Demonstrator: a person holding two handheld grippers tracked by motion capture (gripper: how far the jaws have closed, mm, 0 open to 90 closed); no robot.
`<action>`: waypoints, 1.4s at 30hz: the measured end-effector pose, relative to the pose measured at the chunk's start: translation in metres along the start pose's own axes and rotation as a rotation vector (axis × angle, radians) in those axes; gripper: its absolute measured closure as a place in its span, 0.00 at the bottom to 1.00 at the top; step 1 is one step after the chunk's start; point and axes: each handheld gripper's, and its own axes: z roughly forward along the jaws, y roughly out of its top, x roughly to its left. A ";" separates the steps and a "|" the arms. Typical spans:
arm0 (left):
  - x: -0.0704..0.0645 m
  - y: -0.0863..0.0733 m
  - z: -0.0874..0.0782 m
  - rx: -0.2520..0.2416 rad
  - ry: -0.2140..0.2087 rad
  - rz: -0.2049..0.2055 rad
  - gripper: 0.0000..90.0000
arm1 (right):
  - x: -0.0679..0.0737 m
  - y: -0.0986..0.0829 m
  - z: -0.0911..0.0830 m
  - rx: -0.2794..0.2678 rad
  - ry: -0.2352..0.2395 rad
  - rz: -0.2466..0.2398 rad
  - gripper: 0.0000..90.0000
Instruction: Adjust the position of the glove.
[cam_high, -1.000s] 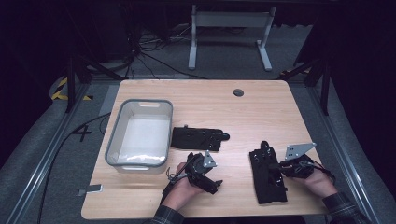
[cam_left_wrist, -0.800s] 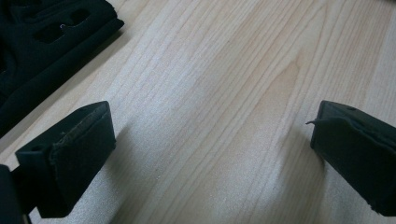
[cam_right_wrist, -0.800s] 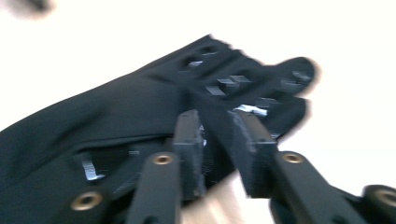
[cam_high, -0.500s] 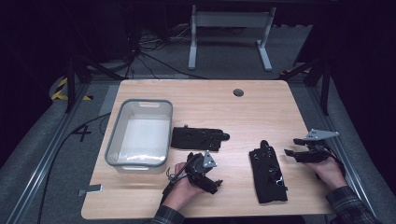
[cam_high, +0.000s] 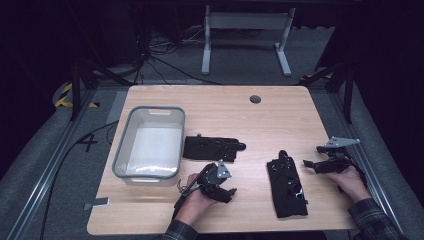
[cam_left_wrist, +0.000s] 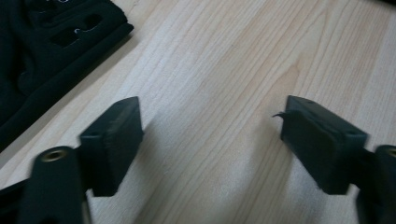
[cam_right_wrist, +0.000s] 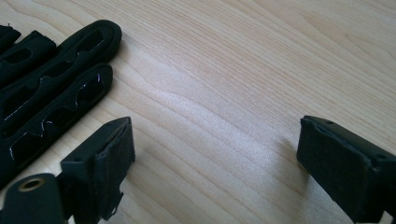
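Farthest out to the left of my left tongs (cam_high: 226, 192) sits the grey bin (cam_high: 123, 159), and as far as I can see nothing lies in it. Just ahead of those tongs lies the first black glove (cam_high: 212, 148), flat on the bench (cam_high: 250, 120), its long side running across. In the left gripper view a corner of that glove (cam_left_wrist: 51, 51) sits off to the upper left of the jaws, which stand wide apart over bare wood and grip nothing.

Between my two tongs lies the second black glove (cam_high: 286, 184), flat, its fingers pointing away from me. My right tongs (cam_high: 308, 164) hover just beside its right edge, low over the bench, also spread wide and holding nothing. In the right gripper view the glove's fingers (cam_right_wrist: 51, 98) lie to the left of the left jaw, apart from it.

I judge this a pause between grasps: both gloves rest on the bench and neither is in the bin. If the gloves belong in the bin, the next move calls for swinging one pair of tongs over a glove, lowering the jaws astride a fold or cuff, and closing firmly, since the fabric is limp and thin.
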 end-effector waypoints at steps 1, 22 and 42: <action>0.000 0.002 -0.002 -0.006 0.007 -0.004 0.40 | 0.000 0.000 0.000 -0.001 -0.002 0.000 0.12; 0.039 0.052 0.001 -0.028 0.137 -0.098 1.00 | -0.001 0.000 0.003 -0.016 0.003 0.005 0.11; 0.046 0.067 0.044 0.032 0.094 -0.086 1.00 | -0.001 0.000 0.003 -0.015 0.005 0.003 0.10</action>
